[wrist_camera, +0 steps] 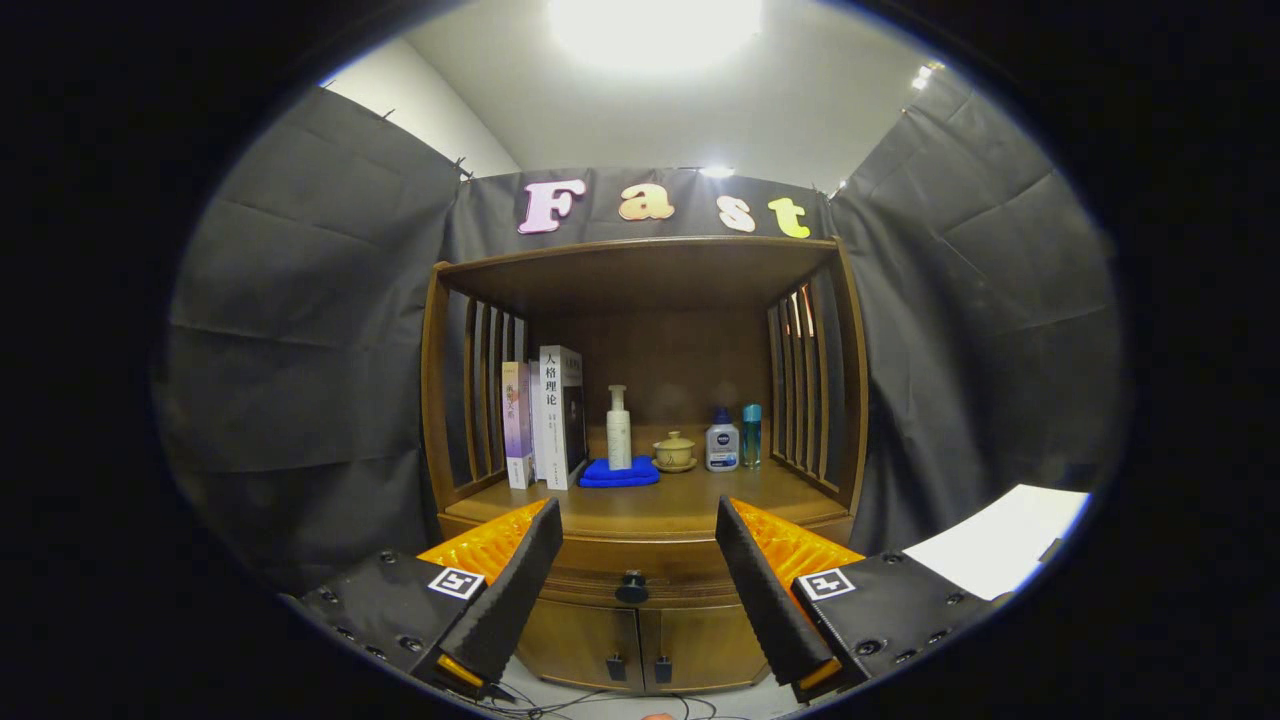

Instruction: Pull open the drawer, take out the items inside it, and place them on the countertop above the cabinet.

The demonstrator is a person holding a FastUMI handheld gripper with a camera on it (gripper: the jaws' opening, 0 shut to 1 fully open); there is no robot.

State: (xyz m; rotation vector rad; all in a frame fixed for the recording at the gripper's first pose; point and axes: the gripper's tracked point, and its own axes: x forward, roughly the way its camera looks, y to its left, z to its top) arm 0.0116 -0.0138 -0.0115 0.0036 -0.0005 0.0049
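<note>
Gripper view looks at the wooden cabinet [640, 400]: on its worktop [690, 505] stand books [548, 418], a pump bottle [619, 428] on a blue cloth [620, 474], a small lidded cup [674, 451] and two more bottles [733, 440]. The gripper [638, 535] has its fingers wide apart and holds nothing. The drawer [632, 580] is closed, its dark knob [632, 588] between and beyond the fingers. I judge the first step is in hand: go forward and close on the knob.

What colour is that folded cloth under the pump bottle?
Blue. The cloth shows in the gripper view, beyond the open gripper, under the bottle.
</note>
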